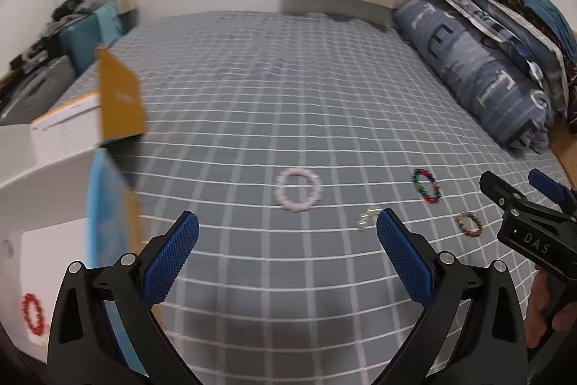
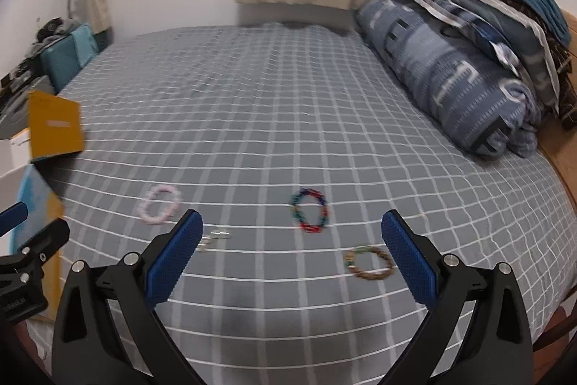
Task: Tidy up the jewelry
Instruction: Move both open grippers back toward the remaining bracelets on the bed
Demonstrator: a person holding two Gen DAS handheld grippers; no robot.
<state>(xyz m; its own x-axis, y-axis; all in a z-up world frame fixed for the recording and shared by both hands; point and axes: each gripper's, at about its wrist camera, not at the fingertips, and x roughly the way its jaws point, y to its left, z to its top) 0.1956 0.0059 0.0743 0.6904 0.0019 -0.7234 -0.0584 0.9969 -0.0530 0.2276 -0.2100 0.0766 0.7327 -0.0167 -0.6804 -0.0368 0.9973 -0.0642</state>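
Open bedspread (image 2: 288, 118); box (image 1: 54, 147) leftward

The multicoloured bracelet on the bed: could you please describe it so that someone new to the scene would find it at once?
Start at the grey checked bedspread and look to the loose pieces of jewelry lying near the grippers. The multicoloured bracelet lies flat between the pink bracelet and the brownish bracelet. Only it mixes dark blue, green and red beads.
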